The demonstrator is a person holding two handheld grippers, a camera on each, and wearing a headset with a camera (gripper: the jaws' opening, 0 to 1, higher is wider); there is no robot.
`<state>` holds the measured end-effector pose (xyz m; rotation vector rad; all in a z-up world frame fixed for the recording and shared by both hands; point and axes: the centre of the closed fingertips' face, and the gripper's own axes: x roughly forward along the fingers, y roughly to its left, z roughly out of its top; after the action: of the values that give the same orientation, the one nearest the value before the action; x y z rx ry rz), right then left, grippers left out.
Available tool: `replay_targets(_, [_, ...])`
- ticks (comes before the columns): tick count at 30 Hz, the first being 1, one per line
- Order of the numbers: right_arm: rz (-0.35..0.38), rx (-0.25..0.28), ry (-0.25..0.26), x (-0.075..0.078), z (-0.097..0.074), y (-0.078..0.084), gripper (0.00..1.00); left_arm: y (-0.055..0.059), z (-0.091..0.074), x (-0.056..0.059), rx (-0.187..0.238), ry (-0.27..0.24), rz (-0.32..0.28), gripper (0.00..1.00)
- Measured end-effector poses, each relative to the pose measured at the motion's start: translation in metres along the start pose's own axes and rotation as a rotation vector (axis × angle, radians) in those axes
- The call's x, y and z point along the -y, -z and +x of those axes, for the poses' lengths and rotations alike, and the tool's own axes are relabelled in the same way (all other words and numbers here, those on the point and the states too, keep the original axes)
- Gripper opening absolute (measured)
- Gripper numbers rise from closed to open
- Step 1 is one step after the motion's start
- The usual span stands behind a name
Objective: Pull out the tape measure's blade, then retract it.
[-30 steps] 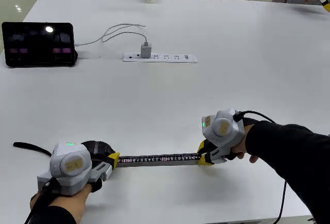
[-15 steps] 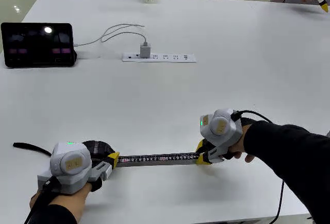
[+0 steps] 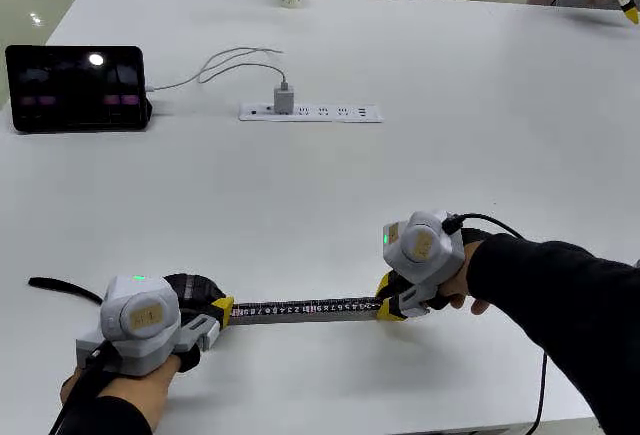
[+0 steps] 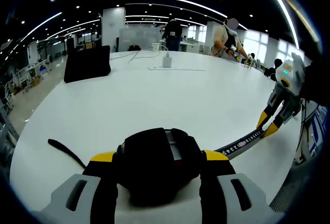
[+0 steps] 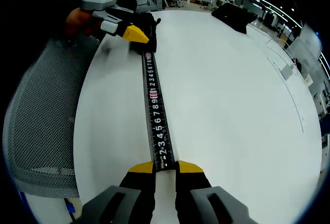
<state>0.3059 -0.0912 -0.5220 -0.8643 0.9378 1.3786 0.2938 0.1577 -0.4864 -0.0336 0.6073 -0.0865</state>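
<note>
1. Judging by its look, the tape measure's case [image 3: 188,289] is taken to be rigid, compact and fairly light. Its rounded shell could twist or slip if pinched off-centre, so it is best held across its flat sides, as it is now.
2. The blade [image 5: 153,110] is judged to be thin, springy metal. It is likely stiff while kept straight, easily kinked if bent sideways, smooth-faced, and under a spring pull toward the case. It is best taken at its very end, and a slow, guided return is advised so that it is not let snap home.
3. The case is seen as a round black body, with a black strap [image 3: 60,288] lying on the table beyond it. The blade is dark with pale numerals, and the ten mark is picked out in red.
4. The case is placed on the white table [image 3: 400,185] near its front edge, on the person's left. The blade is drawn out straight toward the right; whether it touches the table cannot be told.
5. The left gripper [image 4: 159,156] is clamped on the case, one yellow-tipped jaw at each side.
6. The right gripper [image 5: 165,168] is closed on the blade's free end, which is pinched between its two jaws.
7. Retraction is judged not yet done.
</note>
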Motion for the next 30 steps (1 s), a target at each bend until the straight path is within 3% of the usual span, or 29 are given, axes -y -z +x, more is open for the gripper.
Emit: replay_targets(30, [0.022,0.002,0.01,-0.0012,0.0039,-0.0081,0.11,0.0011,0.0008,0.0002,-0.036,0.013,-0.002,0.59])
